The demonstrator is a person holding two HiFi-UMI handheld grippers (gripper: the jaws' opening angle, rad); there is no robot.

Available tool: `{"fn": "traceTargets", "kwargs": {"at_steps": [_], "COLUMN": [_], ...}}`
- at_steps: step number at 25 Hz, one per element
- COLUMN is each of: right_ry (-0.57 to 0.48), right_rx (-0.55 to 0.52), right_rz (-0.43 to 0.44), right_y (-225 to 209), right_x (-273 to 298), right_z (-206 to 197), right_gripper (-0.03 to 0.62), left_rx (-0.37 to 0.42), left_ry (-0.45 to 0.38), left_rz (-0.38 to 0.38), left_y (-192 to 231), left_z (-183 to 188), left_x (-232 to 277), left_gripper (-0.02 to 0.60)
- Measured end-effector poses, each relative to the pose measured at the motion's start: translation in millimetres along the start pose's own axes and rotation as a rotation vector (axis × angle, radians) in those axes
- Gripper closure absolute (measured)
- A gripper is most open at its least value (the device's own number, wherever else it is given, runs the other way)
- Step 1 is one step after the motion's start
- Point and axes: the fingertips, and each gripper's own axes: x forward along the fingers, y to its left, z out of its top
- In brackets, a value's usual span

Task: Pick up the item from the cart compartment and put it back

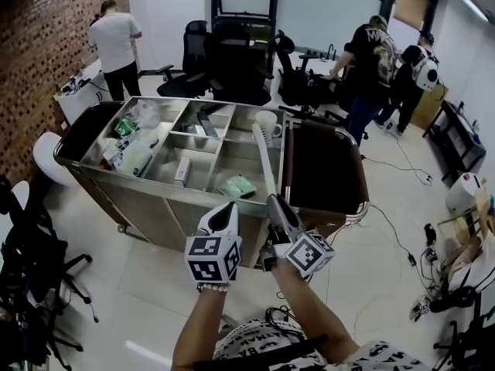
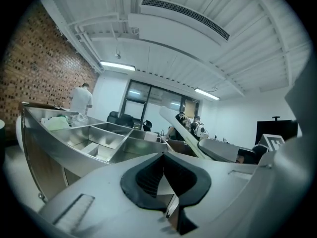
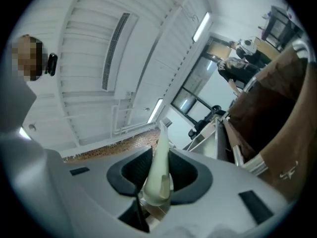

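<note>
Since the brush (image 1: 263,157) is up in the right tool (image 1: 277,207), step: pick-up judged done, put-back in hand.
Cart (image 1: 155,188): steel, open compartments; brush slants above its right-hand column, head toward the far rim.
Next move: lower the brush into a right-hand compartment (image 1: 224,165), then let go.
Arms: both forearms reach forward side by side, near the cart's front wall.
Right tool: clamped on the handle's near end, tilted upward.
Left tool (image 1: 227,213): jaws together, nothing between them.

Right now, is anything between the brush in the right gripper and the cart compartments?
Nothing visible. The right gripper holds the brush over the open cart's right side. Only a green packet lies in the nearest compartment.
</note>
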Motion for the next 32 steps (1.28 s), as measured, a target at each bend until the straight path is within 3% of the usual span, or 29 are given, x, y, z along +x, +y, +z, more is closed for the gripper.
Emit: {"fn": "traceTargets", "kwargs": {"at_steps": [5, 15, 32], "right_ry": [0.013, -0.018, -0.07], "right_rx": [0.081, 0.093, 0.096], "right_rz": [0.011, 0.023, -0.018], "right_y": [-9.1, -12.6, -20.7], "right_x": [-7.0, -7.3, -9.4], "right_z": [-0.2, 2.1, 10.8], "right_gripper": [0.486, 0.486, 0.487], "left_rx": [0.002, 0.023, 0.123], "left_ry": [0.003, 0.023, 0.045], "left_rz": [0.027, 0.056, 0.026], "left_y": [-7.3, -9.9, -15.9], "left_z": [-3.2, -7.2, -4.7], "left_x": [1.2, 4.9, 16.4], "left_gripper": [0.581, 0.581, 0.581]}}
